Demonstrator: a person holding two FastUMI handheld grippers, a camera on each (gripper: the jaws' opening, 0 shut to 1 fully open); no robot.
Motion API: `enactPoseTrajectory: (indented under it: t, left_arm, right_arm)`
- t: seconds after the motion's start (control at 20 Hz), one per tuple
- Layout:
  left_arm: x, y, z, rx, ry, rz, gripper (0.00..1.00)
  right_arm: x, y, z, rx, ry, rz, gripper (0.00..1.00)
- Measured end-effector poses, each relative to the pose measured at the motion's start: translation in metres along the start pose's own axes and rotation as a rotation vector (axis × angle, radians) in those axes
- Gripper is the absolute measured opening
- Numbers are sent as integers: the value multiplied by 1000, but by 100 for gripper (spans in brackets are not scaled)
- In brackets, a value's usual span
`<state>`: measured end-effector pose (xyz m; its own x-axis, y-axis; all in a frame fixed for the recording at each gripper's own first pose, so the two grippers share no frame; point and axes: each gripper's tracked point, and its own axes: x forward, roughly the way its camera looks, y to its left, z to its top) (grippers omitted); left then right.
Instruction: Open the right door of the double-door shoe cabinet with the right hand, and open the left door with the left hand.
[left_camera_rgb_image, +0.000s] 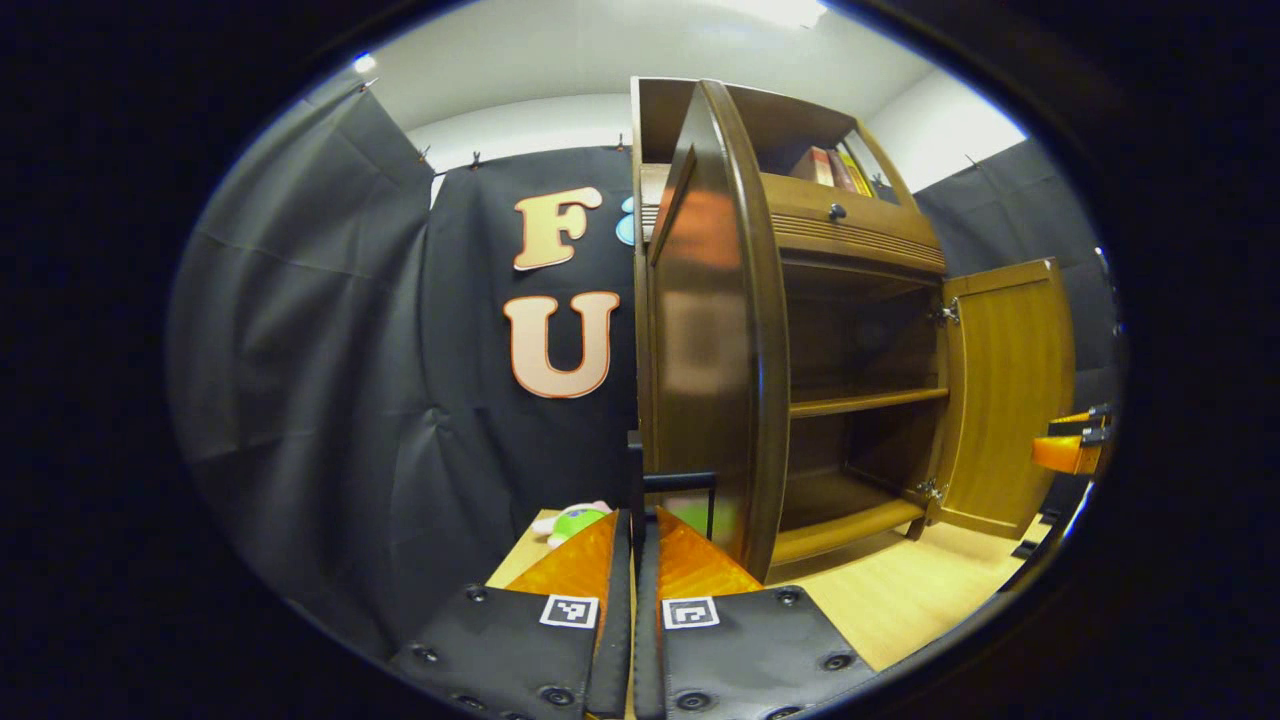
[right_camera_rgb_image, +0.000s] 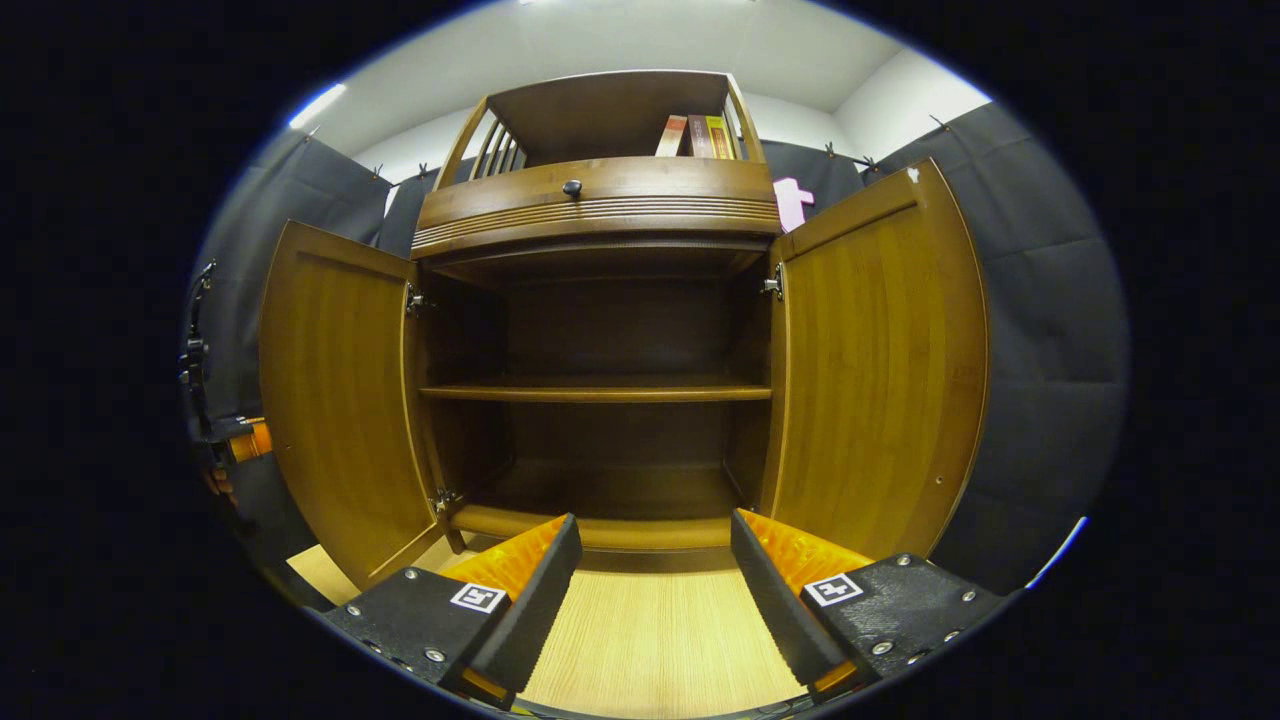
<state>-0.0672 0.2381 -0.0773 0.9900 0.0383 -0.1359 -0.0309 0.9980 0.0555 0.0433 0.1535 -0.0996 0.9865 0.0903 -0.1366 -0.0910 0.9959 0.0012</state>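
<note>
Both doors stand wide; left claw (left_camera_rgb_image: 634, 520) pinches left door's (left_camera_rgb_image: 715, 330) handle (left_camera_rgb_image: 680, 482), right claw (right_camera_rgb_image: 655, 540) gapes empty.

Cabinet (right_camera_rgb_image: 600, 300): stands on the counter (right_camera_rgb_image: 650, 640), before the booth wall.
Left door (right_camera_rgb_image: 340, 400): swung out at the cabinet's left.
Right door (right_camera_rgb_image: 880, 370): swung out at its right.
Shelf (right_camera_rgb_image: 595, 393): inside, between the doors.
Books (right_camera_rgb_image: 697, 136): in the top compartment, right side.
Soft toy (left_camera_rgb_image: 572, 520): on the counter, left of the cabinet.
</note>
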Motion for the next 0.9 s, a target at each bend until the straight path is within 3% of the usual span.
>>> enactPoseTrajectory:
  t: [0.1, 0.15, 0.25, 0.3, 0.45, 0.5, 0.55, 0.6, 0.65, 0.75, 0.9]
  left_arm:
    - [0, 8, -2, -10, 6, -37, 10]
    - [0, 16, -3, -16, 7, -47, 10]
    - [1, 25, -3, -26, 11, -77, 10]
    - [1, 28, -4, -19, 14, -97, 2]
    - [3, 31, -4, -24, 10, -158, 2]
    - [2, 35, -6, -23, 13, -155, 4]
    - [0, 36, -12, -16, 29, -155, 12]
    - [-4, 39, -18, 9, 46, -140, 21]
    - [-12, 42, -25, 29, 59, -124, 22]
    - [-30, 46, -32, 24, 69, -71, 23]
    - [-60, 54, -28, -38, 60, 77, 18]
  right_arm:
    - [0, 6, -1, 2, -1, 1, 100]
    - [-1, 9, 0, -1, -5, 0, 93]
    - [-4, 12, 0, -4, -5, -5, 93]
    - [-3, 14, -1, 0, 0, -8, 93]
    - [-4, 18, -1, 20, 7, 0, 93]
    - [-6, 19, 0, 30, 5, 8, 93]
    - [-7, 21, 0, 34, 5, 24, 93]
    - [-9, 22, -1, 29, 10, 37, 93]
    - [-8, 19, -3, 19, 19, 44, 93]
    - [-5, 9, -7, 5, 37, 65, 93]
    - [-1, -4, -5, 17, 48, 107, 93]
